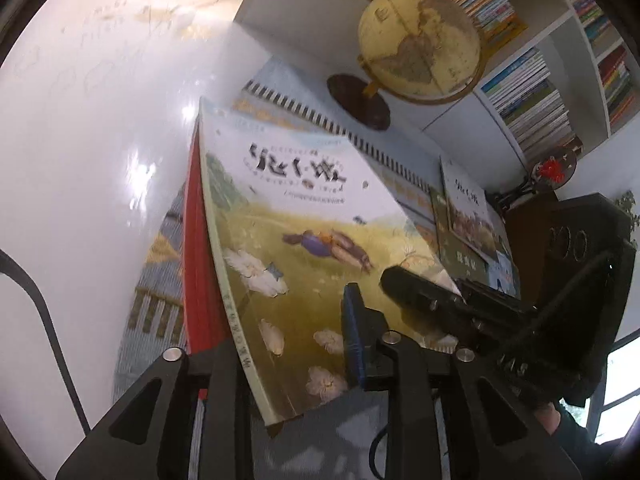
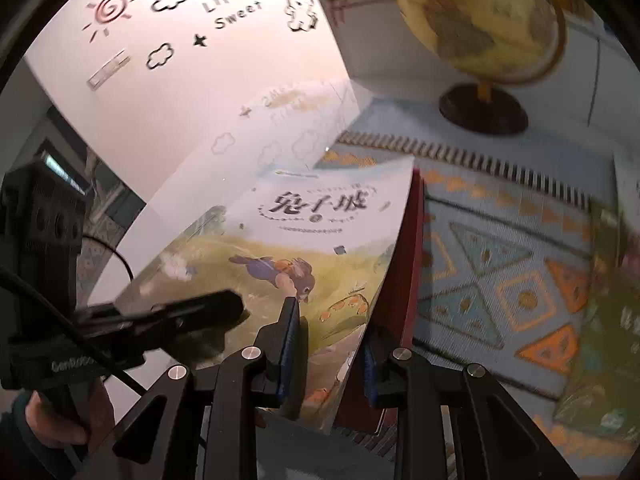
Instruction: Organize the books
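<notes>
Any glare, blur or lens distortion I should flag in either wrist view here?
Left wrist view: strong glare washes out the white tabletop; the bookshelf bows from fisheye distortion; the picture book is fairly sharp. Right wrist view: the globe and patterned mat are smeared by motion blur; the wall has a pinkish cast.

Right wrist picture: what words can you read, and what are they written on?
"Life is Sweet": on the white wall, among drawn clouds and a sun.
"兔子坡": title on the rabbit picture book.
"GenRobot", partly cut off: on the left hand-held gripper.
Small print under the book's title: too small to read.
Globe: blurred, no readable text.
</notes>
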### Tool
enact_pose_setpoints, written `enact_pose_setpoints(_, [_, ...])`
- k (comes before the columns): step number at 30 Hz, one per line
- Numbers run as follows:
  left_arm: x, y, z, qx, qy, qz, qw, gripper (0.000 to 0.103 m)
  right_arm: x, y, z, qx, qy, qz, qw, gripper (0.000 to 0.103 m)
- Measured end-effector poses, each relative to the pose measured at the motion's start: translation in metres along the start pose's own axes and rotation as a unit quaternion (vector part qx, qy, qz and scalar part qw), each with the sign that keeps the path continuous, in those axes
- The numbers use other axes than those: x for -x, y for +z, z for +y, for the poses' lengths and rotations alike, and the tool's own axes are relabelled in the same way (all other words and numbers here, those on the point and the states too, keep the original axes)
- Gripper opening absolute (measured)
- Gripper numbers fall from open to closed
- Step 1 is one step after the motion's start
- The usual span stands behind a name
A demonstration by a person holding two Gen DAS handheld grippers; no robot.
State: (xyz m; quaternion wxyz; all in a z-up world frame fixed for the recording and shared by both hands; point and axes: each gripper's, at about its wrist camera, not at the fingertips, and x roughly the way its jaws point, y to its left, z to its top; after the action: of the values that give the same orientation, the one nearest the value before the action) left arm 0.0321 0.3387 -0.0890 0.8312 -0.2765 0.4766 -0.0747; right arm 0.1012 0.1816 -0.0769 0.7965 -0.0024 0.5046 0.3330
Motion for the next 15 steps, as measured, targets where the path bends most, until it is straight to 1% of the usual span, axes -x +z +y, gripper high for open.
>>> enact_pose_setpoints(4, [-0.003, -0.007, 0.009, 0.021, 0.023, 0.022, 0.9993, 0.028, -0.006, -0.003, -0.008, -0.016, 0.000, 0.007, 1.000, 0.026])
enact_pose_setpoints(7, [-0.006, -0.007, 0.012, 0.026, 0.041, 0.030, 0.9984, 0.028, -0.012, -0.006, -0.007, -0.020, -0.001, 0.015, 1.000, 0.026])
enact_pose_setpoints(10, [-0.007, -0.009, 0.018, 0.041, 0.060, 0.034, 0.9968, 0.029, -0.019, -0.009, -0.008, -0.023, 0.002, 0.021, 1.000, 0.026])
enact_pose_setpoints(11, [-0.007, -0.010, 0.020, 0.045, 0.079, 0.035, 0.9953, 0.029, -0.021, -0.012, -0.009, -0.025, -0.001, 0.023, 0.999, 0.026])
enact_pose_setpoints(13, [-0.005, -0.008, 0.023, 0.050, 0.089, 0.028, 0.9944, 0.029, -0.025, -0.016, -0.013, -0.033, -0.006, 0.031, 0.999, 0.026])
enact_pose_setpoints(15, [-0.001, -0.011, 0.025, 0.058, 0.106, 0.019, 0.9925, 0.029, -0.023, -0.019, -0.017, -0.044, 0.007, 0.025, 0.999, 0.027])
